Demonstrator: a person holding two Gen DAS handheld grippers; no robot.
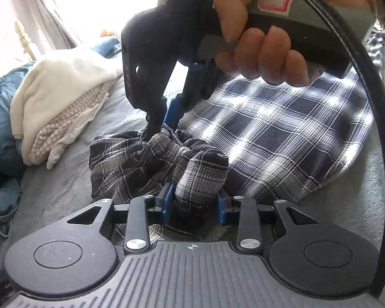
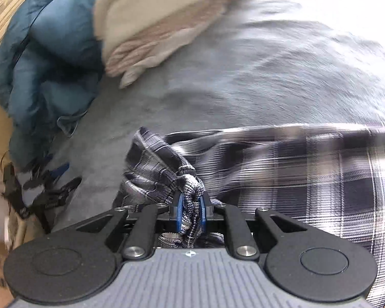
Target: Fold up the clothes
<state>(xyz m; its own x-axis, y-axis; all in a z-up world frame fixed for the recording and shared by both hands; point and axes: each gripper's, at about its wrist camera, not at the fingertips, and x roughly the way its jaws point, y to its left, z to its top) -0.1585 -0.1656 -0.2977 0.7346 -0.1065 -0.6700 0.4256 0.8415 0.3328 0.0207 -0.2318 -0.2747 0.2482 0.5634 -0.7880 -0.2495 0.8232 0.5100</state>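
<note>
A: Plaid woven cloth, navy and white: one garment (image 1: 269,133), lying on the grey bedcover (image 1: 71,179). The far part lies flat; the near edge is bunched into thick ridged folds.

B: Grip status?

A: Two grippers, both closed on the garment. The left gripper (image 1: 195,202) holds a rounded roll of the plaid between its blue pads (image 1: 166,200), jaws narrow. The right gripper (image 2: 190,213) pinches a tight gathered bundle of the same cloth; its jaws stand nearly together. In the left wrist view the right gripper's tips press into the bunched edge just behind the left grip.

B: Hands?

A: One hand (image 1: 259,51) is visible, wrapped round the right gripper's grey handle. A black cable (image 1: 367,82) curves past it.

B: Other items on the bed?

A: One cream fleece (image 1: 59,87), soft and thick, folded over one beige knit (image 1: 71,120) with a fine textured weave. Beside that stack, one teal quilted jacket (image 2: 48,59), puffy and crumpled. The right wrist view is motion-blurred, so finer detail cannot be read.
</note>
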